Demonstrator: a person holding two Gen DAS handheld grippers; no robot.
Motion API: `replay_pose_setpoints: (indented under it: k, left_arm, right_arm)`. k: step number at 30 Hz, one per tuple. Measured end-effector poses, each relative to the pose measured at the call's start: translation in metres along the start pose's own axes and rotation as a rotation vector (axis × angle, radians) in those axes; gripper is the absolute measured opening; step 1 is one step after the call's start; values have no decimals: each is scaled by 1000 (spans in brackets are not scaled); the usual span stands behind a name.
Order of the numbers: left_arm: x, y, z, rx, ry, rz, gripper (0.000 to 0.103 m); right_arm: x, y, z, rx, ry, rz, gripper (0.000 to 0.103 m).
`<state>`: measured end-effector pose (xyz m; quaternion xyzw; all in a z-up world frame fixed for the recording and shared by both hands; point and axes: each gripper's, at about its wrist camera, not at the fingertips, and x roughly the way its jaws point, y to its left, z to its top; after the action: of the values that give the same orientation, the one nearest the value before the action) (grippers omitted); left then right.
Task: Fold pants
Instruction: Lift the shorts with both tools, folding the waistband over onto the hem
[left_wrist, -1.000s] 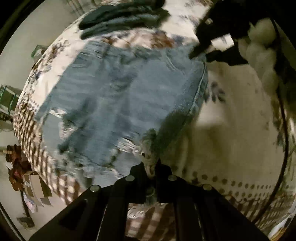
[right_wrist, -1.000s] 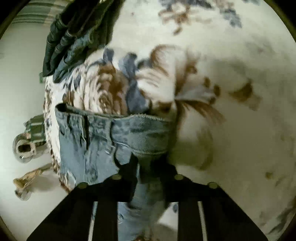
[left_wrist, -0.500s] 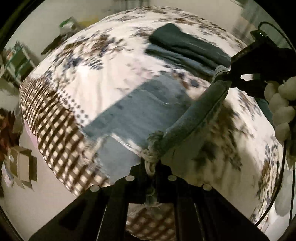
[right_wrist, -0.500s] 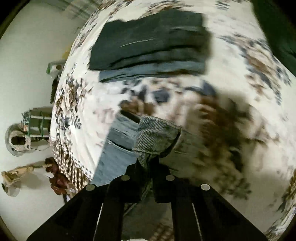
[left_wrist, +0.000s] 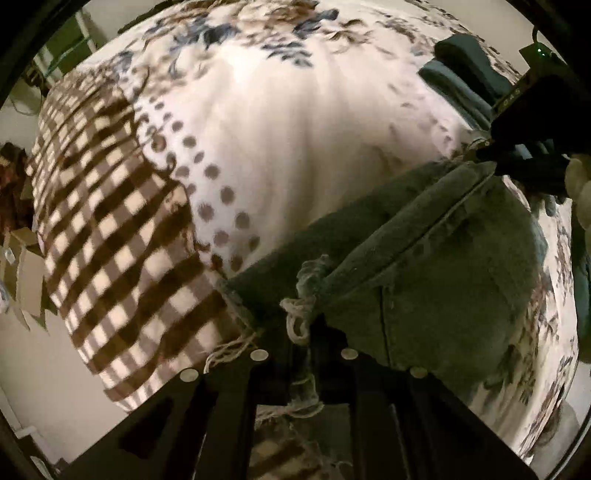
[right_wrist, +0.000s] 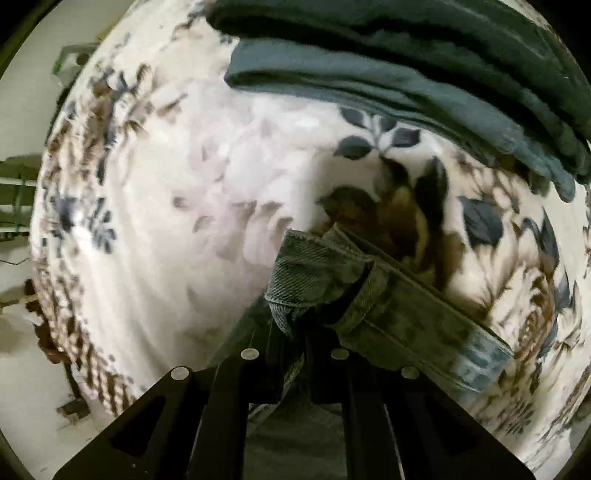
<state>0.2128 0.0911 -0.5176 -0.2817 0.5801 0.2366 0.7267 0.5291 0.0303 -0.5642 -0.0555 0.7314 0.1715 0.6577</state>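
The denim shorts hang stretched between my two grippers above the flowered bedspread. My left gripper is shut on the frayed hem end. In the left wrist view my right gripper pinches the far waistband end at upper right. In the right wrist view my right gripper is shut on the waistband corner of the shorts, with a belt loop beside it.
A stack of folded dark garments lies on the bed close ahead of the right gripper, also seen in the left wrist view. The bedspread has a brown checked border at the left edge. Boxes sit on the floor.
Both grippers lifted the shorts off the bed and swung them over; the shorts no longer lie flat. The right gripper has come nearer the folded stack.
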Motion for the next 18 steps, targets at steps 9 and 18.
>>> replay_pose_setpoints:
  k: [9,18]
  left_arm:
    - [-16,19,4,-136,-39,-56,25]
    - [-81,16,-7,-290,-191,-139,92]
  right_arm:
    - [1,16,3,-36,40,49,49]
    - [-66,-50,-34,-105,-80,234,103]
